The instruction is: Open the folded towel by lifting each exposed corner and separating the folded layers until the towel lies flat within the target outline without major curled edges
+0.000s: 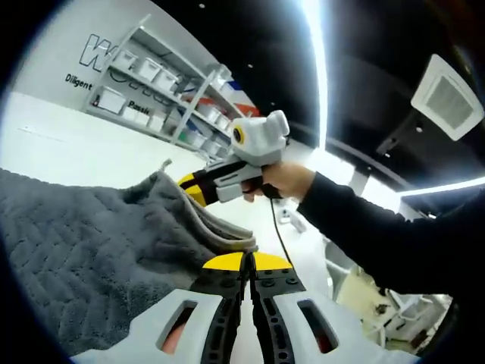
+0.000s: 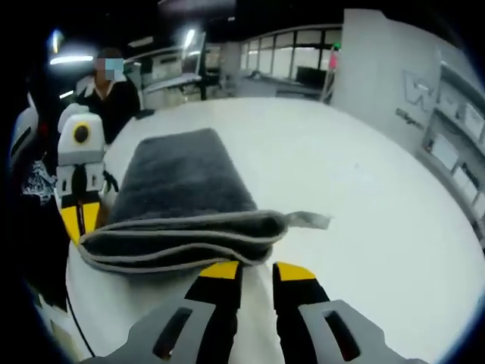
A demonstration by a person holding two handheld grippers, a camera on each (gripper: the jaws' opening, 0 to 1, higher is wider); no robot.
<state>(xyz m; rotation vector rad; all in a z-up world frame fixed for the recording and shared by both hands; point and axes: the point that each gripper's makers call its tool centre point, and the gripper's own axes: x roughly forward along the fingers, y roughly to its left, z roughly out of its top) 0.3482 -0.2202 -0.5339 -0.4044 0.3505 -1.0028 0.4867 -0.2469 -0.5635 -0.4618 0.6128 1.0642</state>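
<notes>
A grey folded towel [image 1: 91,250] lies on the white table [image 1: 68,144]; its stacked, hemmed layers [image 2: 182,246] face me, with a small tag [image 2: 311,220] at one corner. My left gripper [image 1: 246,262] has its yellow tips pressed together right at the towel's layered edge, and I see no cloth between them. It stands at the towel's left corner in the right gripper view [image 2: 76,220]. My right gripper [image 2: 256,271] is open, its tips just short of the folded edge, with bare table in the gap. A hand holds it by the tagged corner [image 1: 189,188].
The white table [image 2: 364,167] stretches wide to the right of the towel. A person [image 2: 114,95] sits at its far side. Shelves with bins [image 1: 167,83] stand along a wall behind. A sleeve [image 1: 364,227] crosses the left gripper view.
</notes>
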